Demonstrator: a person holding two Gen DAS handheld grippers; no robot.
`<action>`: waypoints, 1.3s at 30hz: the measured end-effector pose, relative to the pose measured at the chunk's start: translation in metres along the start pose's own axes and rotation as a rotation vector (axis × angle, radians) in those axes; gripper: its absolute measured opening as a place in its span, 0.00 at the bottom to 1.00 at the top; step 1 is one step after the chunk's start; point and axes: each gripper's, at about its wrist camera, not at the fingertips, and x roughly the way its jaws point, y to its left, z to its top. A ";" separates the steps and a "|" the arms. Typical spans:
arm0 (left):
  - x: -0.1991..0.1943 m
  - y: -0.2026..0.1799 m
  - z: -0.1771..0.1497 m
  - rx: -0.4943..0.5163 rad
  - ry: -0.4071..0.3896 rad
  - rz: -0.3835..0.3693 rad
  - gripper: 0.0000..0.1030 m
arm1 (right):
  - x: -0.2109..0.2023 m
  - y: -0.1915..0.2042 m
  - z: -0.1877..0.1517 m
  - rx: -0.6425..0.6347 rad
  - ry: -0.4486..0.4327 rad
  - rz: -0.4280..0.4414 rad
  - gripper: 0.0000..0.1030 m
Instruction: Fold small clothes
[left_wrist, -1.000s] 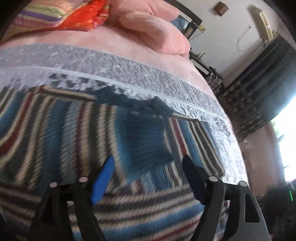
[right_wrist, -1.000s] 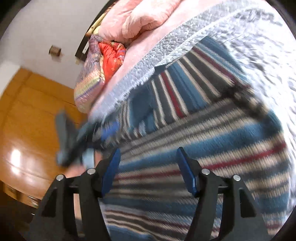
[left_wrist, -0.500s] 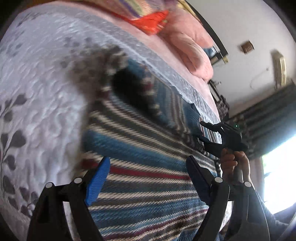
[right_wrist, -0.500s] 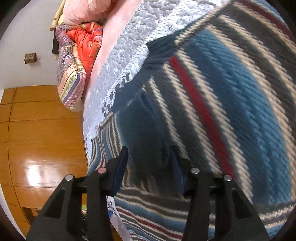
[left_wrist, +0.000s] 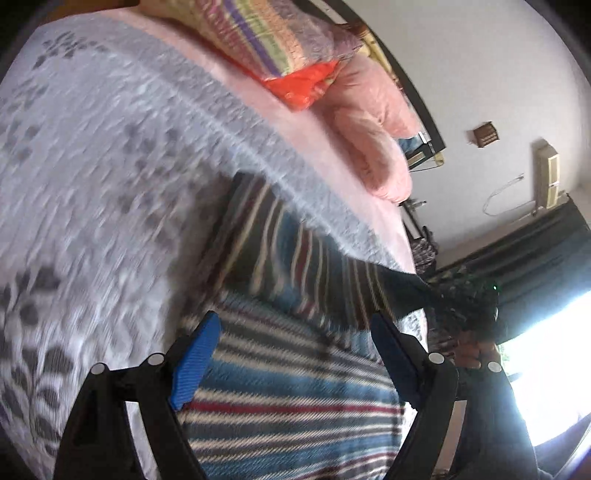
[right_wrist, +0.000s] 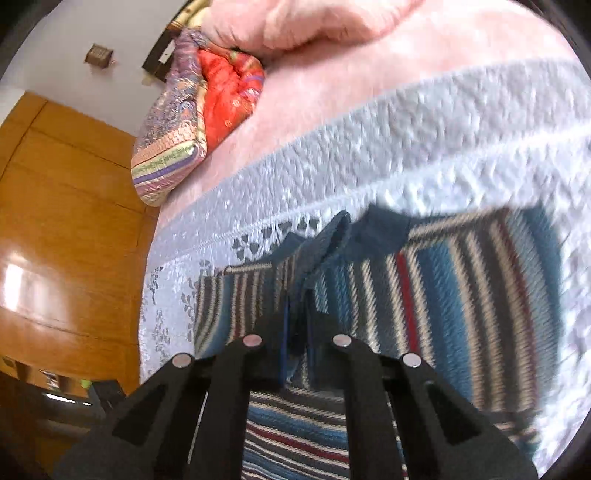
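Right claw: fingers now drawn together and pinching a ridge of the striped sweater near its dark-blue collar; half a second ago the same fingers stood apart over the knit, so the grasp has just been made. Left claw: fingers wide apart, gripping nothing, poised over the striped body of the sweater; view is motion-blurred, and it has swung since the last frame. The sweater lies spread on the grey-and-white quilt of the bed, sleeve part folded across. Judgement: one corner secured, the fold can begin once the left claw takes its hold. Beyond: pink blanket, patterned pillow, wooden wardrobe.
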 end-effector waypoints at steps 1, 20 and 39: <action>0.005 -0.005 0.009 0.001 0.000 -0.019 0.81 | -0.007 0.002 0.004 -0.014 -0.007 -0.010 0.06; 0.157 0.002 0.037 0.072 0.239 0.106 0.80 | 0.013 -0.125 -0.034 0.026 0.031 -0.163 0.07; 0.204 -0.021 0.078 0.167 0.309 0.205 0.78 | 0.033 -0.146 -0.021 0.110 0.059 -0.032 0.07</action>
